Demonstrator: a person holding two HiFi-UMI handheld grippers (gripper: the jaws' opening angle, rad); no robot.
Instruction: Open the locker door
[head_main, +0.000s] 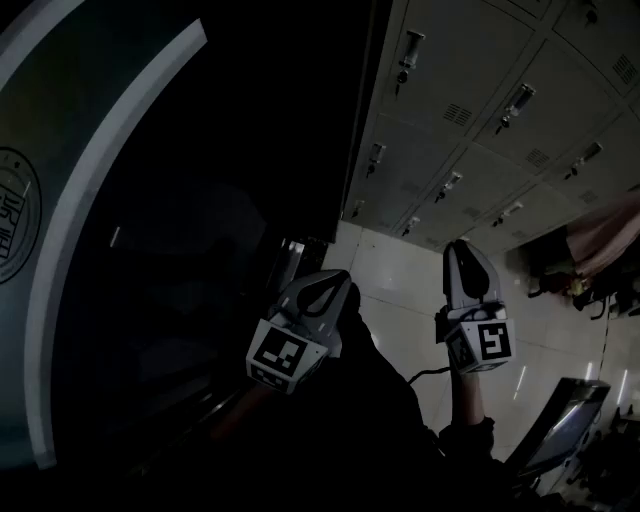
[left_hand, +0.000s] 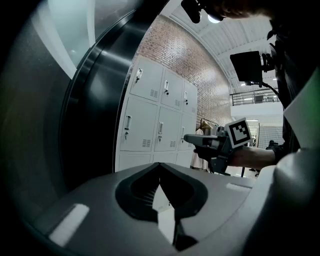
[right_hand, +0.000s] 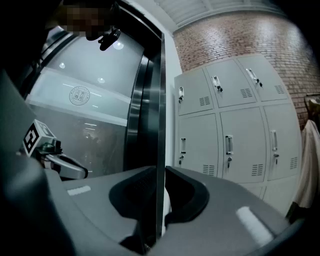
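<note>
A bank of grey lockers (head_main: 470, 120) fills the upper right of the head view, all doors closed, each with a small handle and latch (head_main: 519, 102). The same lockers (right_hand: 235, 125) lie ahead in the right gripper view and ahead (left_hand: 155, 115) in the left gripper view. My left gripper (head_main: 335, 280) is held low at the centre, shut and empty, well short of the lockers. To its right, my right gripper (head_main: 460, 248) points toward them, also shut with nothing held. In their own views the left gripper (left_hand: 160, 165) and right gripper (right_hand: 159, 170) touch nothing.
A dark curved glass wall (head_main: 60, 250) with a pale band and a round emblem stands on the left; its metal frame edge (right_hand: 159, 100) borders the lockers. Hanging clothes (head_main: 600, 240) are at the right. Pale tiled floor (head_main: 400, 290) lies below, and a tilted screen (head_main: 560, 420) sits low right.
</note>
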